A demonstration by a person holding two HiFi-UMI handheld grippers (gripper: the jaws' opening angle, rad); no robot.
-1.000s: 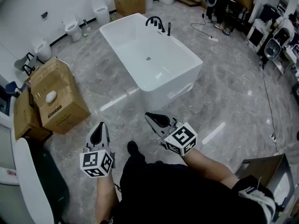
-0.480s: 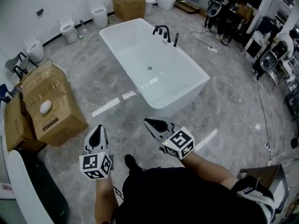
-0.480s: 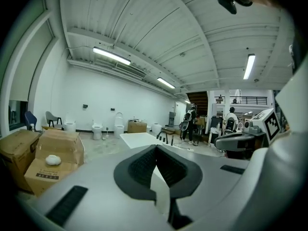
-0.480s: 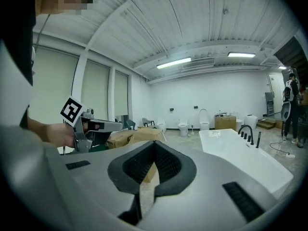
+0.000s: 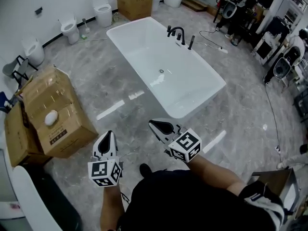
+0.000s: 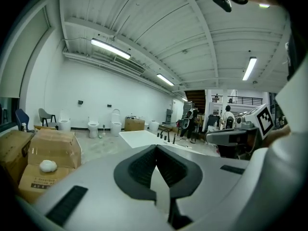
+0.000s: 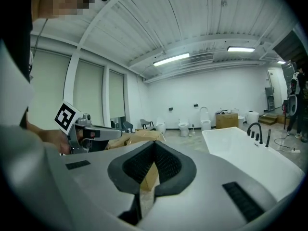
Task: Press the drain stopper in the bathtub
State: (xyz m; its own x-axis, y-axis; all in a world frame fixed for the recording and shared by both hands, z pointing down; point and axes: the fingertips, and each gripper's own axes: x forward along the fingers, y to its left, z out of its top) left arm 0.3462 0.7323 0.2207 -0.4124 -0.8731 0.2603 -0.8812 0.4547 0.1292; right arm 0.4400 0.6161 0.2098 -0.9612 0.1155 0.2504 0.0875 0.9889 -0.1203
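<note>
Holding both claws out low over the grey marble floor [image 5: 115,88], well short of the tub. Left claw [image 5: 107,136]: jaws together, tips meeting, nothing between them; the left gripper view confirms this, with the dark pads [image 6: 139,167] closing to a point. Right claw [image 5: 157,124]: jaws likewise together and empty, and in the right gripper view its pads [image 7: 168,165] meet at the tip. Each claw carries its marker cube behind the jaws, left cube [image 5: 103,173] and right cube [image 5: 186,145]. The right claw sits just at 2 o'clock of the left one, the two apart.

In the head view the white bathtub [image 5: 144,52] stands at 12 o'clock of the right claw, its long axis running from 11 toward 5 o'clock, its near end closest to the claws but not touching either. The drain stopper [image 5: 161,71] shows as a small round metal spot on the tub bottom, about mid-length, well apart from both claws. A black faucet [image 5: 176,32] stands on the rim at the tub's 2 o'clock side.

At 10 o'clock of the left claw stands a cardboard box [image 5: 62,124] with a white rounded object [image 5: 50,118] on its face. Two toilets [image 5: 102,9] [image 5: 70,30] stand by the far wall at 11 o'clock, and another carton [image 5: 134,4] at 12 o'clock.
</note>
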